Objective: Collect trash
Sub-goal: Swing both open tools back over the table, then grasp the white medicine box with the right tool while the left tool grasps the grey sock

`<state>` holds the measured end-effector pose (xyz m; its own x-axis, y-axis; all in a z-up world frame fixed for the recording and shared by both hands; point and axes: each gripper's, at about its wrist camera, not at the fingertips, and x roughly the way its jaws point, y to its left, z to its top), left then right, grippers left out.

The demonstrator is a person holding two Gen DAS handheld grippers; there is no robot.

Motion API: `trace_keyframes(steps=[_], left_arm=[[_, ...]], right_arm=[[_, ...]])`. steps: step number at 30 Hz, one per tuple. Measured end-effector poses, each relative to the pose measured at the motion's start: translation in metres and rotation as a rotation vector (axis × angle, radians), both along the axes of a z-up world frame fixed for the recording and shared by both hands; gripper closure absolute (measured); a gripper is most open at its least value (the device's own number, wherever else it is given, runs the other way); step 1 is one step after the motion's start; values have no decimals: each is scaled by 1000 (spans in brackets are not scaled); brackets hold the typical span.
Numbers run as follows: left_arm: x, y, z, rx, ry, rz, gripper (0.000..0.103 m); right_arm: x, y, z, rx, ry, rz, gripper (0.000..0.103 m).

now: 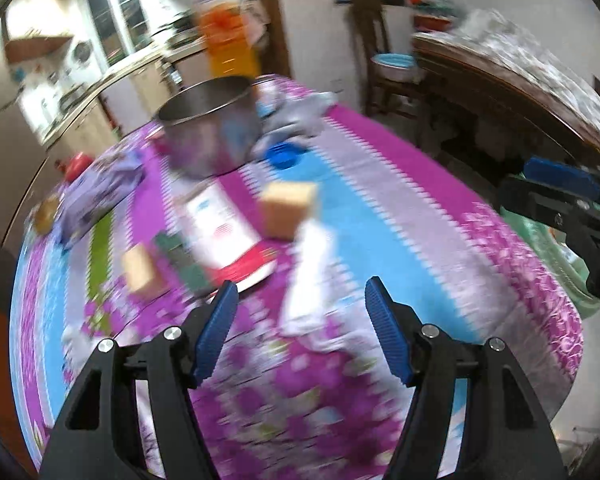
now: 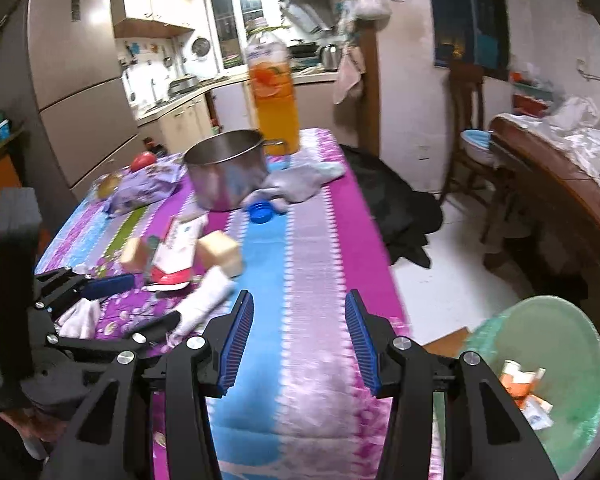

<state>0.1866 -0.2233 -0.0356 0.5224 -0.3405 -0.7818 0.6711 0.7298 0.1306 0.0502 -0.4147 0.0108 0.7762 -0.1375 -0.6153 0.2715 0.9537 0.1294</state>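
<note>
While its blue pads stand wide apart with nothing between them, the left hand-held gripper (image 1: 300, 330) hovers above the near part of the bench (image 1: 420, 216), which wears a striped purple and blue cloth. Just ahead of its fingertips lies a white crumpled paper (image 1: 310, 280), with a red-and-white carton (image 1: 228, 232) and two tan blocks (image 1: 288, 210) beyond. Farther back stand a steel pot (image 1: 212, 128), a blue cap (image 1: 284, 155) and an orange drink bottle (image 1: 230, 40). This view is blurred. At its right edge the right hand-held gripper (image 1: 568, 196) reaches in past the bench's side.

From the right wrist view, the right hand-held gripper (image 2: 300, 340) is likewise spread open and empty, over the cloth's blue stripe. Open floor (image 2: 452, 280) lies right of the bench edge. Only this view shows a green bin (image 2: 560, 340) low at the right, below the bench, already holding orange and white scraps (image 2: 524, 388). The left hand-held gripper shows at the left, near the white paper (image 2: 204, 304).
</note>
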Motion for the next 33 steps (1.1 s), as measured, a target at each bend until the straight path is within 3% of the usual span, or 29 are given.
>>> trace_keyframes(steps=[10, 16, 19, 25, 33], left_arm=[[52, 128, 12, -97, 24, 286, 39], [66, 213, 19, -192, 49, 422, 39], [68, 245, 19, -202, 45, 489, 39], [59, 272, 6, -205, 62, 533, 38], [50, 247, -12, -200, 92, 457, 37]], right_arm=[[55, 55, -13, 7, 42, 150, 54], [73, 72, -13, 5, 57, 209, 54], [77, 74, -15, 14, 68, 229, 54], [65, 68, -16, -14, 95, 231, 54], [60, 70, -21, 60, 93, 240, 51]])
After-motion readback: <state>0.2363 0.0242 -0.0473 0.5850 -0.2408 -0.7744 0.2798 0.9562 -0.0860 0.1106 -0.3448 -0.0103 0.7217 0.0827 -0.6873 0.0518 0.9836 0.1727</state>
